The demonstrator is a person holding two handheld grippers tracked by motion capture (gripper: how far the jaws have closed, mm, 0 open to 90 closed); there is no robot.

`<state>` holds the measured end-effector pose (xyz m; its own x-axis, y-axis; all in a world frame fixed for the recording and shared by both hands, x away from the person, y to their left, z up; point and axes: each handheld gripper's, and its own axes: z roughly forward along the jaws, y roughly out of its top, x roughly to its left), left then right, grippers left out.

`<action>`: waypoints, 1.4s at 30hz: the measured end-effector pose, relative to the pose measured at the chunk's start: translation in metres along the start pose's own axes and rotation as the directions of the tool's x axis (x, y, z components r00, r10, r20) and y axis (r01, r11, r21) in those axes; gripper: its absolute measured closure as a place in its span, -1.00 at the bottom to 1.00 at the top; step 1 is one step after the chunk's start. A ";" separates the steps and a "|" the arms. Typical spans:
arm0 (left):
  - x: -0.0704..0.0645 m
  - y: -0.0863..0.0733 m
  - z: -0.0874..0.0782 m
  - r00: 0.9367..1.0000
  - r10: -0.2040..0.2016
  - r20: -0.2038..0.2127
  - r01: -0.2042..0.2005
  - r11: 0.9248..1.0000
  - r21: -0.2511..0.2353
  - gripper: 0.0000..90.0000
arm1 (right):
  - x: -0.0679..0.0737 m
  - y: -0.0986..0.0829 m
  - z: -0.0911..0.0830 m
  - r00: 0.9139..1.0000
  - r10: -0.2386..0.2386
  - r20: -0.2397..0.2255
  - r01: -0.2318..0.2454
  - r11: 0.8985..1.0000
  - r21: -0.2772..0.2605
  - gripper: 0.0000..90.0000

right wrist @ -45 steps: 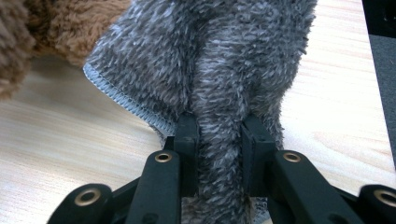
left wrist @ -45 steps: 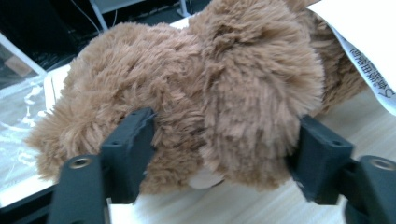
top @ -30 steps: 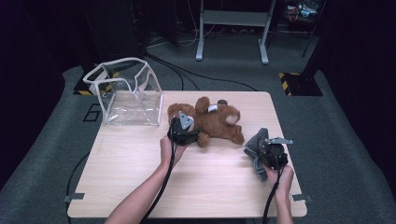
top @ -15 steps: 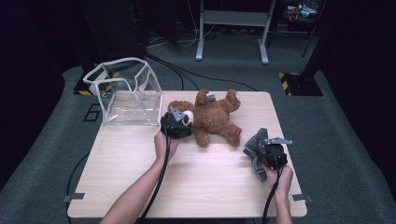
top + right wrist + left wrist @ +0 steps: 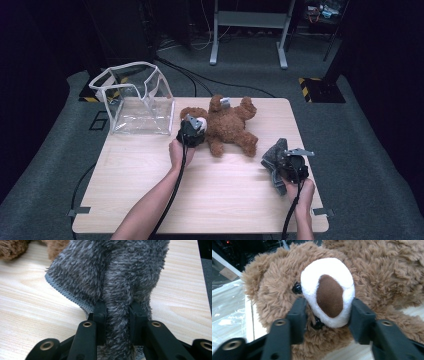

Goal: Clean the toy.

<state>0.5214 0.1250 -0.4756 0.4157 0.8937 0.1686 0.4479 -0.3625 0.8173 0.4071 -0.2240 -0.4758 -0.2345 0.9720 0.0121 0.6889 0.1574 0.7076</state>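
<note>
Teddy bear (image 5: 227,127): shaggy mid-brown fur, with a white muzzle (image 5: 329,290) bearing a dark brown nose patch and glossy black eyes. Cloth (image 5: 112,275) at near right: mottled grey pile with a paler grey stitched hem. Bag (image 5: 135,105) at far left: clear plastic with white edging. Table (image 5: 150,200): pale wood with fine grain lines. Left gripper (image 5: 325,315) and right gripper (image 5: 117,312): black jaws with brass-coloured rivets. Floor: dark grey carpet.

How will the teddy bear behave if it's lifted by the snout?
Probably floppy: the teddy bear is soft plush lying with limbs sprawled, so the body should dangle. Likely light for its size. The left gripper jaws flank only the white snout, so it may squash and slip.
</note>
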 end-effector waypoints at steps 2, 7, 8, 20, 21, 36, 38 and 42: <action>0.001 -0.001 -0.001 1.000 0.004 0.012 -0.004 1.000 -0.010 0.36 | 0.001 0.000 -0.001 1.000 -0.003 0.002 0.003 1.000 0.000 0.60; 0.006 -0.007 -0.006 0.998 0.006 0.067 -0.004 0.999 -0.034 0.47 | 0.002 0.002 -0.003 1.000 -0.013 -0.001 0.013 1.000 -0.012 0.60; 0.006 -0.008 -0.007 0.997 0.008 0.077 -0.004 0.999 -0.044 0.47 | 0.002 0.003 -0.004 1.000 -0.018 -0.001 0.018 1.000 -0.009 0.60; 0.002 -0.021 -0.027 0.983 0.024 0.181 -0.006 0.995 -0.100 0.50 | 0.021 0.023 -0.021 0.997 -0.068 -0.026 0.066 0.995 -0.076 0.60; 0.002 -0.023 -0.029 0.982 0.030 0.187 -0.011 0.995 -0.099 0.50 | 0.022 0.024 -0.022 0.997 -0.071 -0.026 0.069 0.995 -0.078 0.60; -0.009 0.000 -0.023 1.000 -0.018 0.015 0.019 0.997 -0.078 -0.28 | 0.026 0.027 -0.020 0.997 -0.068 -0.039 0.065 0.995 -0.079 0.60; -0.011 0.002 -0.017 1.000 -0.017 -0.004 0.016 0.998 -0.058 -0.32 | 0.025 0.027 -0.021 0.996 -0.077 -0.035 0.074 0.994 -0.080 0.60; -0.009 -0.003 -0.010 1.000 -0.024 0.018 0.025 0.998 -0.050 0.22 | 0.025 0.026 -0.021 0.997 -0.074 -0.039 0.071 0.994 -0.080 0.60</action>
<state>0.5085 0.1212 -0.4744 0.4186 0.8974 0.1391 0.4181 -0.3264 0.8477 0.4049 -0.1995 -0.4422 -0.3113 0.9502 -0.0126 0.6133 0.2110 0.7611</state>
